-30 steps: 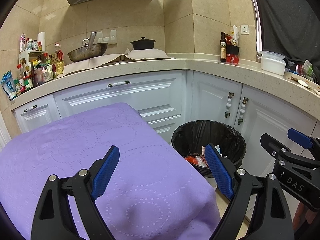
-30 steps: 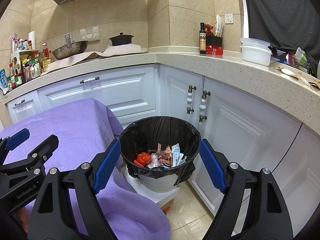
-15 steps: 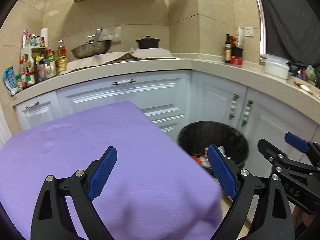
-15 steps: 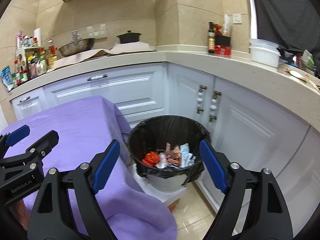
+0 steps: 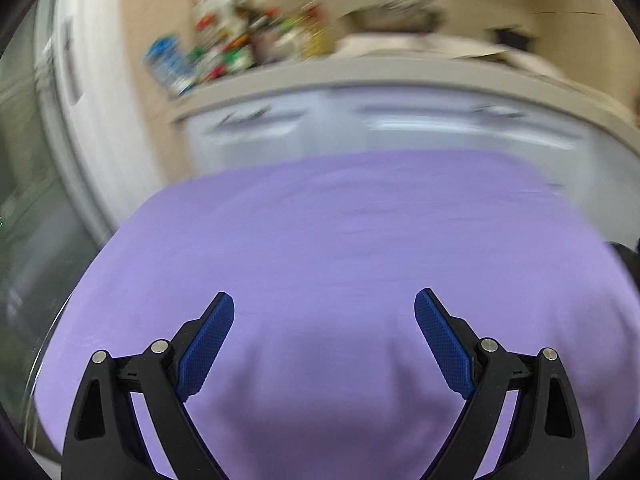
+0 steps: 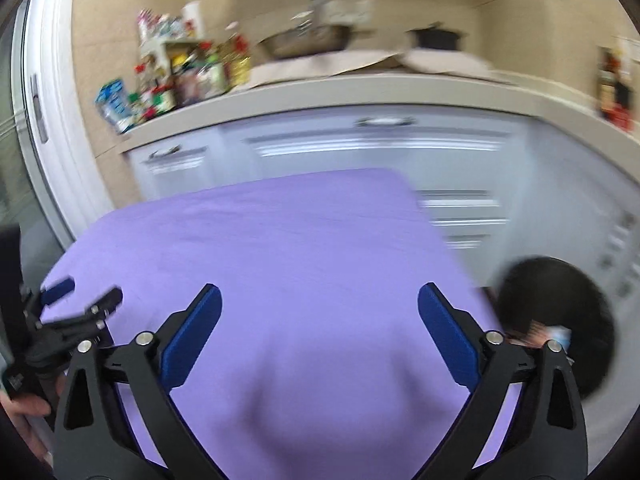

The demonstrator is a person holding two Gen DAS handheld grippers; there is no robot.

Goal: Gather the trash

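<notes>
1. Your right gripper (image 6: 320,300) hung over the purple cloth (image 6: 280,260), jaws opening wide, nothing between them.
2. Your left gripper (image 5: 324,308) was spread wide too, empty, over the same cloth. In the right view it showed at the far left edge.
3. The bin (image 6: 560,312) with its black liner sat on the floor just right of the cloth, by the white cabinets (image 6: 380,152).
4. Trash (image 6: 536,330) was inside it, looked like wrappers, but it was pretty blurry so hard to say.
5. Bottles (image 6: 192,72) and a wok (image 6: 308,40) sat on the counter (image 6: 360,88) behind.
</notes>
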